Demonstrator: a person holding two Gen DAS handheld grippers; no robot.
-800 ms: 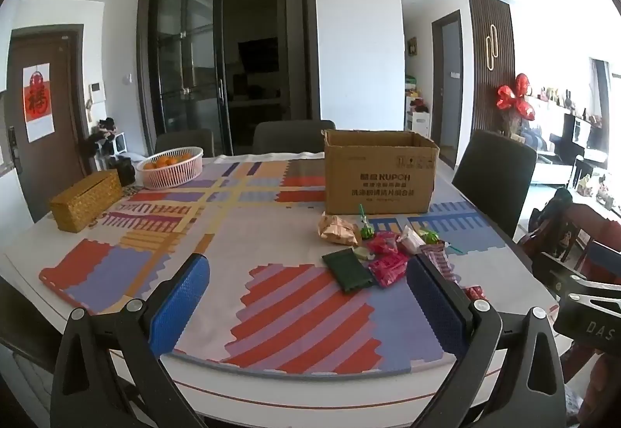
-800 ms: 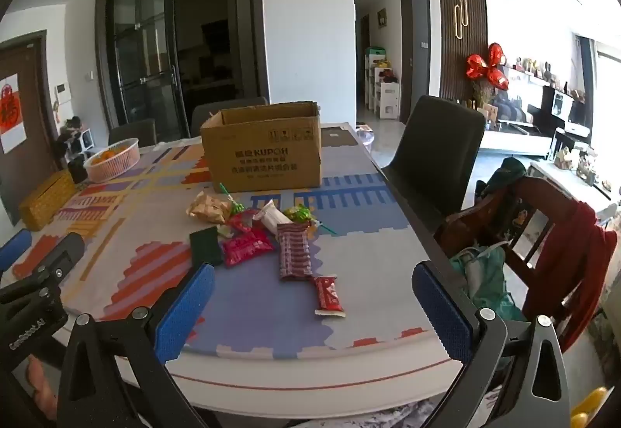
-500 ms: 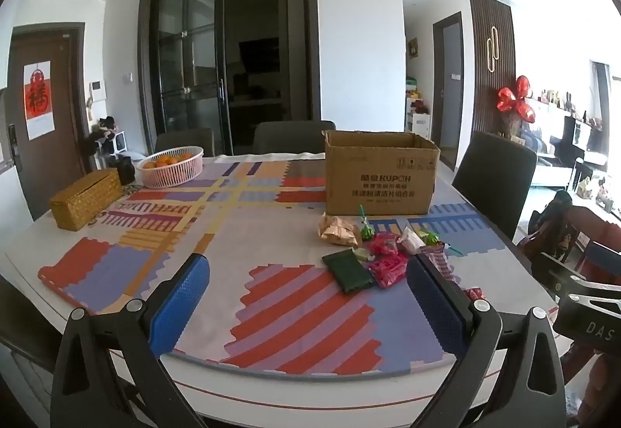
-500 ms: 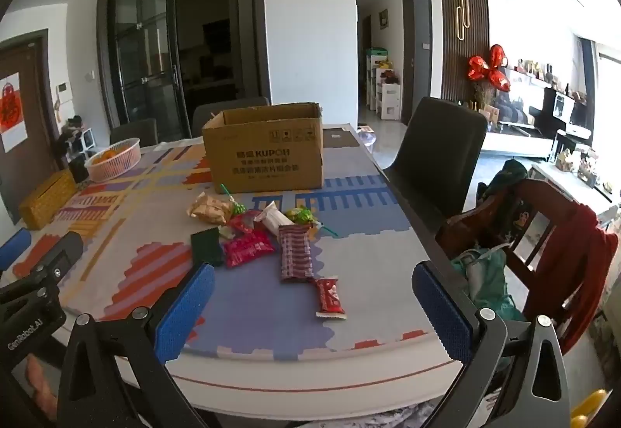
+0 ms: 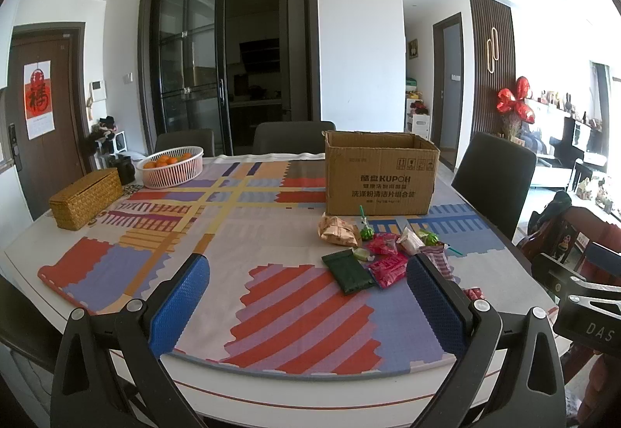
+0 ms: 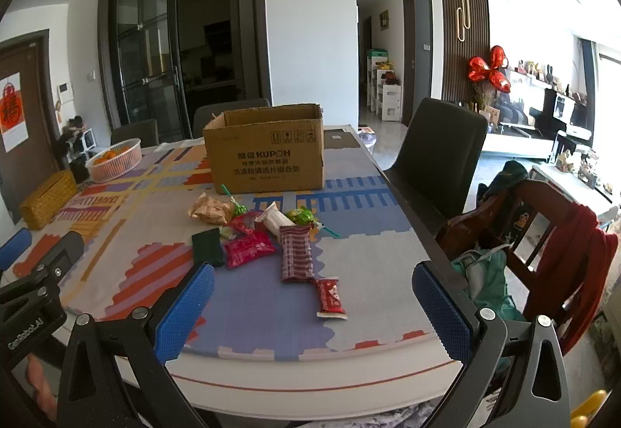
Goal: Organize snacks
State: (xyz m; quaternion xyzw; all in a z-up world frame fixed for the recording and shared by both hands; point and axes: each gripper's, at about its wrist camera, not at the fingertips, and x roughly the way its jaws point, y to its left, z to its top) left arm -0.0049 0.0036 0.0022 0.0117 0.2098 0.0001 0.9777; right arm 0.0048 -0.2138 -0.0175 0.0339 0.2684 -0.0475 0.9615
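Observation:
Several snack packets lie in a loose pile on the patterned table mat, in front of an open cardboard box [image 5: 381,175] [image 6: 268,152]. The pile holds a dark green packet [image 5: 347,270] [image 6: 207,246], a pink packet [image 5: 388,268] [image 6: 248,248], a tan packet [image 5: 337,230] [image 6: 210,209], a striped maroon packet [image 6: 297,257] and a small red packet [image 6: 330,298] nearest the front edge. My left gripper [image 5: 306,301] is open and empty, above the table's near edge. My right gripper [image 6: 310,311] is open and empty, short of the red packet.
A white basket of oranges [image 5: 172,166] [image 6: 114,158] and a woven box [image 5: 85,197] [image 6: 48,199] stand at the far left. Dark chairs [image 6: 438,152] surround the table. A wooden chair with red cloth [image 6: 543,245] stands to the right.
Both views have shifted slightly; the grippers have edged a little toward the table. Nothing on the table has moved and both grippers stay open.

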